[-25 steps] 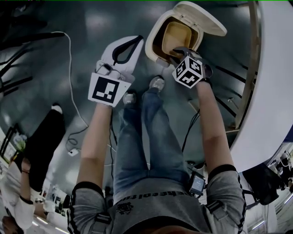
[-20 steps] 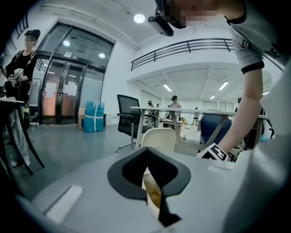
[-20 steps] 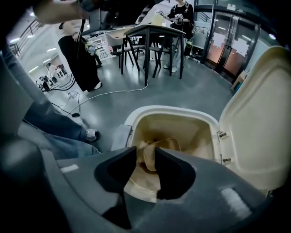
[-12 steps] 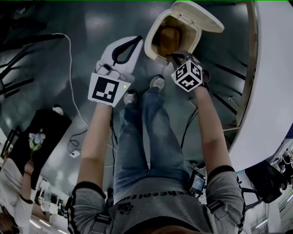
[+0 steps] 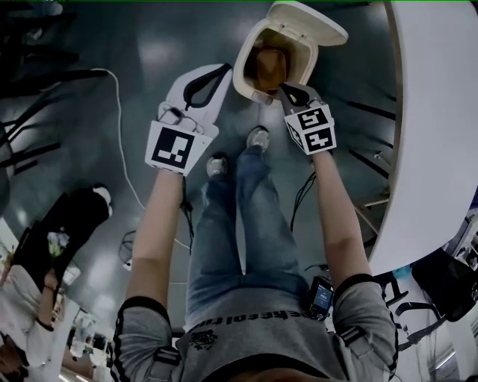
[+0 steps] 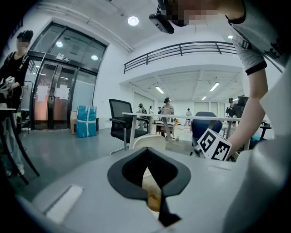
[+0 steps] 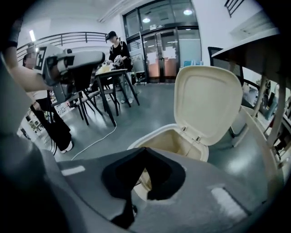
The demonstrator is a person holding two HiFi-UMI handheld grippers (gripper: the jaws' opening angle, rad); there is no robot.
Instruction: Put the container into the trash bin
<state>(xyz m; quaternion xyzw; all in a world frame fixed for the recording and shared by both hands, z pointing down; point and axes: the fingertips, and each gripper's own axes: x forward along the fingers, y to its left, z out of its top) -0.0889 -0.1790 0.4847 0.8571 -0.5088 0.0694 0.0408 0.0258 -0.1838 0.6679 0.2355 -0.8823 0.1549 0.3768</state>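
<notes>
The cream trash bin stands on the floor with its lid swung open. Inside it lies the brown container. My right gripper hovers just over the bin's near rim, shut, with nothing between its jaws. In the right gripper view the bin's rim and raised lid show past the gripper. My left gripper hangs to the left of the bin, shut and empty. The left gripper view shows its meeting tips and the bin beyond.
My legs and shoes stand just before the bin. A white cable trails over the grey floor at left. A white table edge curves along the right. Another person is at lower left; tables and chairs stand behind.
The right gripper has let go of the container, which dropped deeper into the bin. That gripper rose off the bin's mouth, rolled and shut. The left gripper shifted slightly.
</notes>
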